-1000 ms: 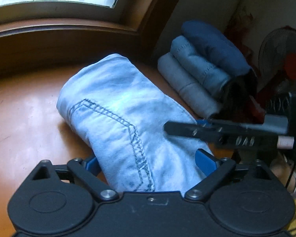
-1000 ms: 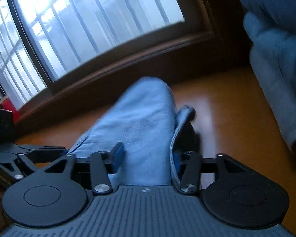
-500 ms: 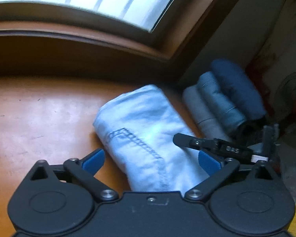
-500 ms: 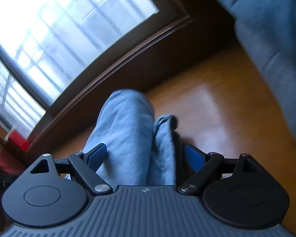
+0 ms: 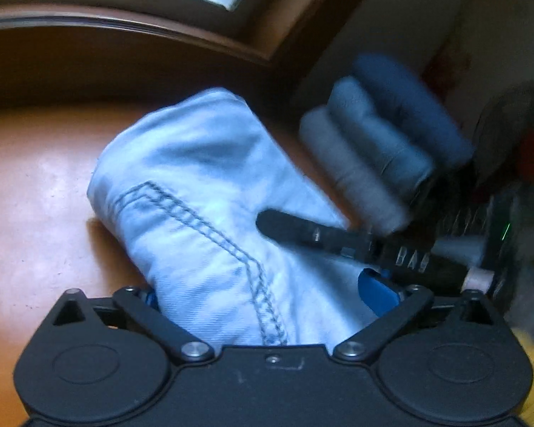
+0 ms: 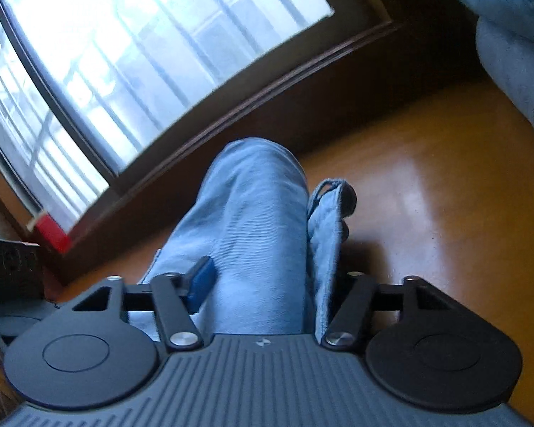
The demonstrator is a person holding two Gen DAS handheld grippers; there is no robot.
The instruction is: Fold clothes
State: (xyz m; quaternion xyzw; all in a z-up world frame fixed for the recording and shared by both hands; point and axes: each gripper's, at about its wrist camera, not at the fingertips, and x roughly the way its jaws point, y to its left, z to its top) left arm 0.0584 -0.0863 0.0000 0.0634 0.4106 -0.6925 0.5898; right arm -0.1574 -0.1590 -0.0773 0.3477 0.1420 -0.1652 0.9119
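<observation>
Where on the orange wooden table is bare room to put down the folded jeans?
Bare orange wooden table lies left of the folded light blue jeans, toward the dark window frame. The right side is crowded by rolled blue and grey clothes.

Both the left gripper (image 5: 263,293) and right gripper (image 6: 267,277) are showing matte black bodies, silver pivot screws, and blue finger pads (image 5: 375,291).

Daylight from window (image 6: 135,71) ahead of the right tool, blown out to white. Dim interior otherwise. Soft glare patch on wooden surface (image 6: 427,192) right of the fingers. Motion blur heavy in the left view, worst on stacked clothes (image 5: 384,142) ahead-right. Strong fisheye bending at edges, dark corners.
</observation>
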